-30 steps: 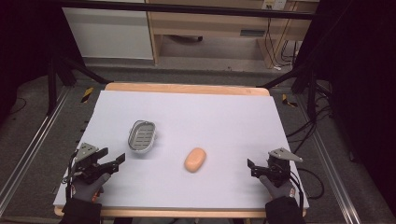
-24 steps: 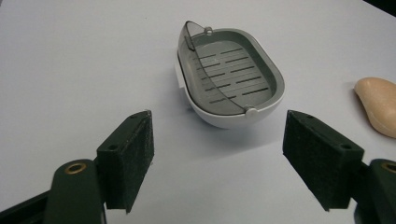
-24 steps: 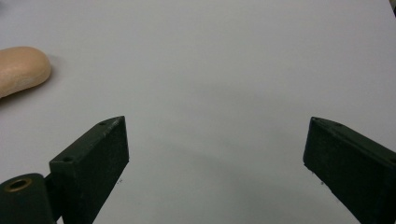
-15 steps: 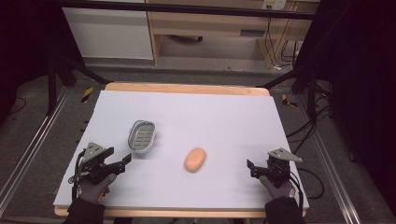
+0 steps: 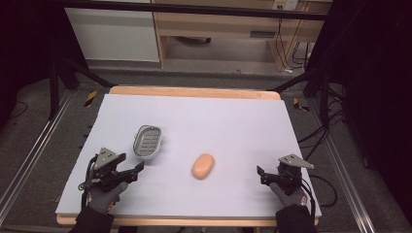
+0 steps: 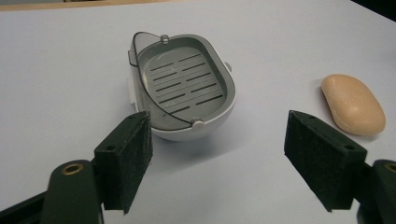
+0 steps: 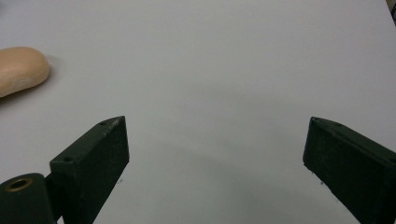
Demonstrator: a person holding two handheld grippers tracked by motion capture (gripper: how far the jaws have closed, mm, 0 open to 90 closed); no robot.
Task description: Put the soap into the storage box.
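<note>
Left gripper (image 5: 137,169) was released, jaws spread wide and aimed at the soap dish (image 5: 146,141) just ahead on the counter (image 5: 233,121), likely for grasping; right gripper (image 5: 261,174), also released, idled apart from the soap (image 5: 203,166).

Ahead of your left gripper (image 6: 217,158), jaws wide apart, the soap dish (image 6: 182,86) stands just beyond the left jaw, blocking a straight push forward. Off to its right the soap bar (image 6: 353,104) lies apart, with bare table (image 5: 233,121) between. Your right gripper (image 7: 215,168) faces bare table; the soap bar sits far to its left.
</note>
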